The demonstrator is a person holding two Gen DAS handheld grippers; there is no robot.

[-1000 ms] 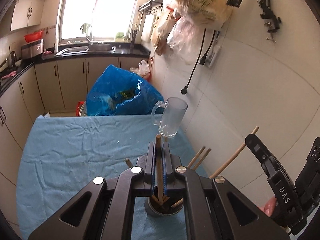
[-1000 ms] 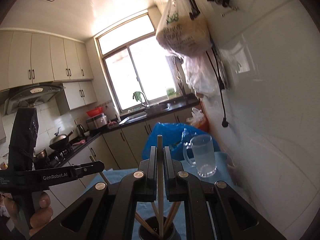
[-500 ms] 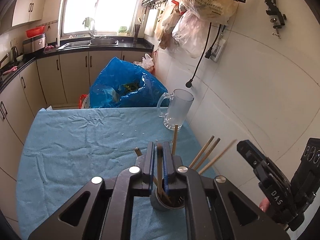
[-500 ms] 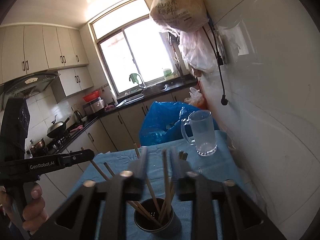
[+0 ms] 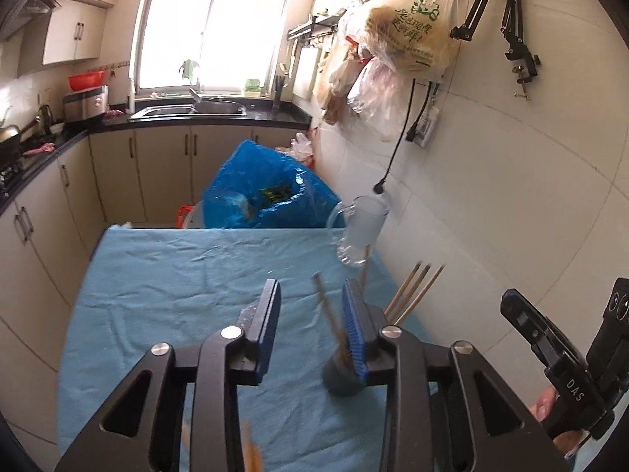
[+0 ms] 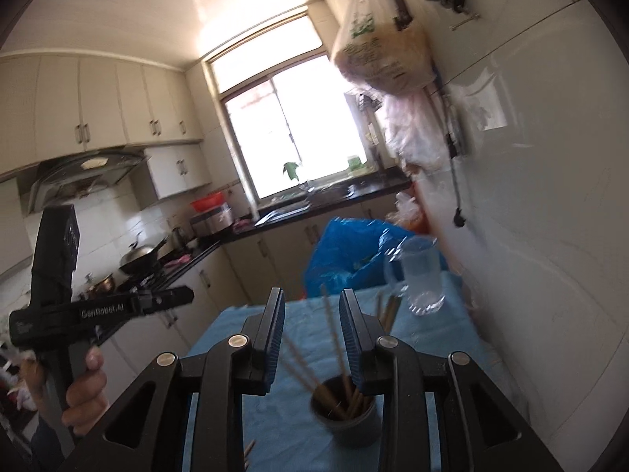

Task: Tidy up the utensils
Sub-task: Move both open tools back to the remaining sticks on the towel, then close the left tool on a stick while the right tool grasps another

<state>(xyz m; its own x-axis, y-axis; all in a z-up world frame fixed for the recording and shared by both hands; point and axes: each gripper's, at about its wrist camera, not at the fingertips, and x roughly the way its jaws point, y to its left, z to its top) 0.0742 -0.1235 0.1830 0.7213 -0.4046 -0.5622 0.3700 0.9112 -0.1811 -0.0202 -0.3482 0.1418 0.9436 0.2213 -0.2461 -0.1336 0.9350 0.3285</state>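
Observation:
A dark round holder (image 5: 343, 377) stands on the blue tablecloth (image 5: 188, 283) with several wooden chopsticks (image 5: 412, 295) leaning out of it. My left gripper (image 5: 310, 318) is open and empty, just above and left of the holder. My right gripper (image 6: 312, 330) is open and empty above the same holder (image 6: 348, 421), whose chopsticks (image 6: 334, 338) rise between its fingers. More chopsticks lie on the cloth at the bottom edge of both views (image 5: 251, 452) (image 6: 247, 450). The right gripper's body shows at the right of the left wrist view (image 5: 558, 369).
A glass mug (image 5: 361, 232) stands at the table's far right corner by the white tiled wall (image 5: 511, 216). A blue plastic bag (image 5: 267, 192) sits behind the table. Kitchen cabinets and a sink run along the back and left. Bags (image 5: 409, 35) hang on the wall.
Both grippers have opened and let go of the chopsticks they held, which now stand in the holder. Both grippers have lifted back from the holder.

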